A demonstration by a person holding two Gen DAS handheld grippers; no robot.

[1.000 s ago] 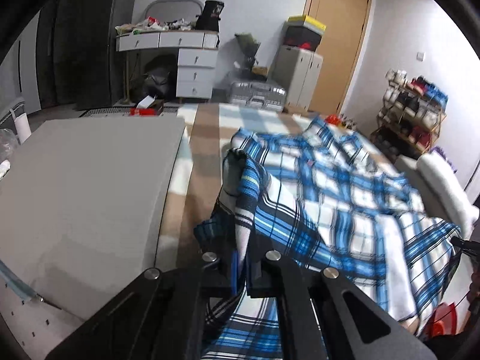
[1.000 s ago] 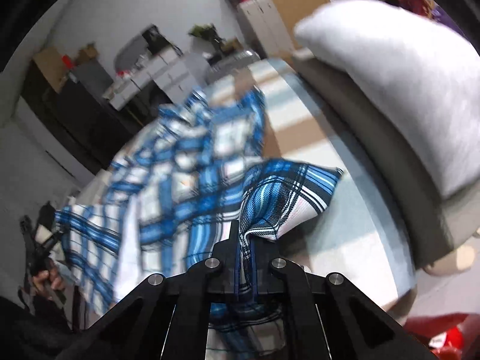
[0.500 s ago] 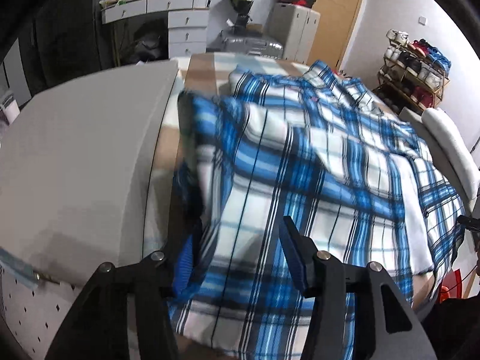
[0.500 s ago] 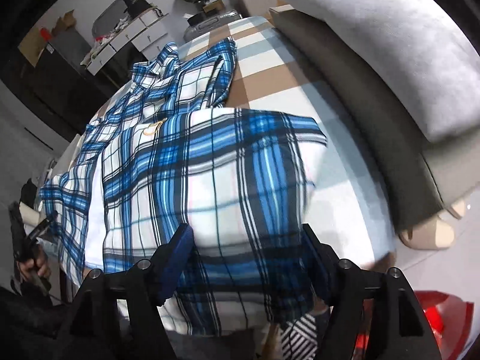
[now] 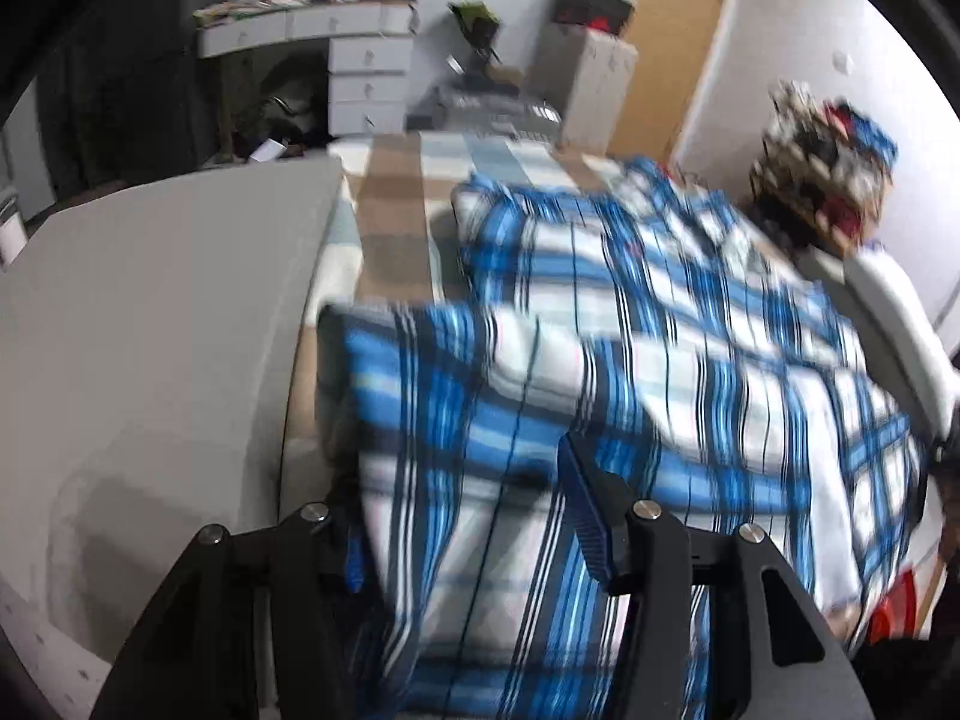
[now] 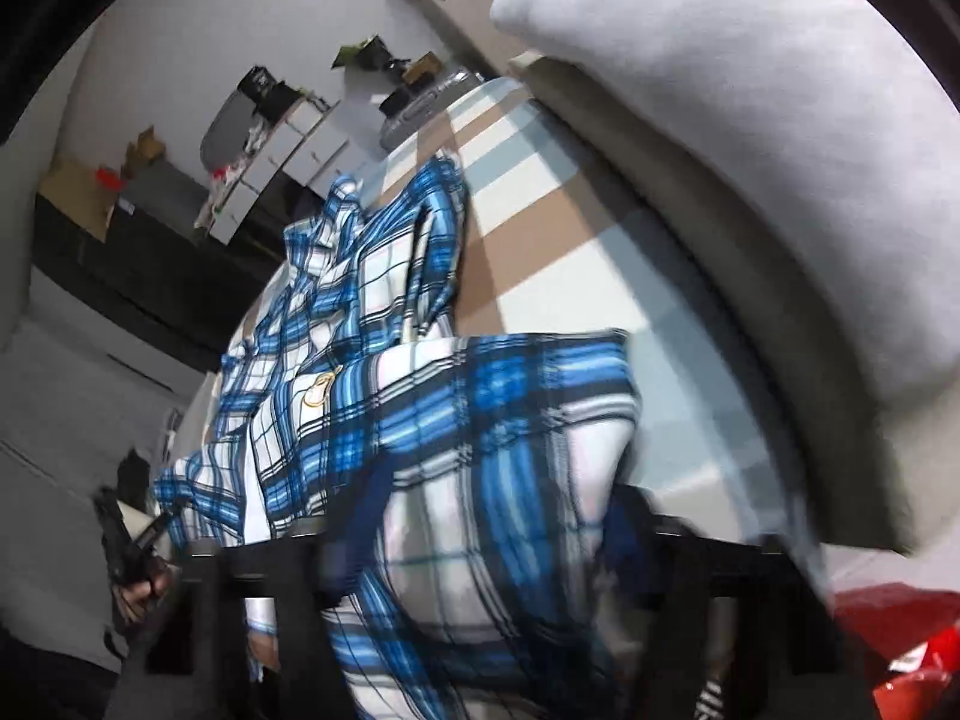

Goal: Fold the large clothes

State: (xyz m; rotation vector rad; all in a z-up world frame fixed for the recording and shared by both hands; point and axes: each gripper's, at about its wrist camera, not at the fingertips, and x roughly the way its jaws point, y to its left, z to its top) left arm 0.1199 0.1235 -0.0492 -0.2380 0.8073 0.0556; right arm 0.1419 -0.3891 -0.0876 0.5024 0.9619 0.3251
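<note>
Both my grippers hang over the near hem of the blue plaid shirt (image 5: 630, 324), which lies on the checked bedspread (image 5: 396, 204), its long axis running away toward the collar. Left gripper (image 5: 462, 516) and right gripper (image 6: 480, 522) straddle the cloth, jaws closing, pads apart. A second ago each pinched a raised fold; now the shirt lies spread.

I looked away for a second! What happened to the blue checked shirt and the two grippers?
Both grippers let go of the shirt: its pinched bottom corners now lie folded up over it. The left gripper and right gripper are closing again around the new fold. The bed stayed put.
</note>
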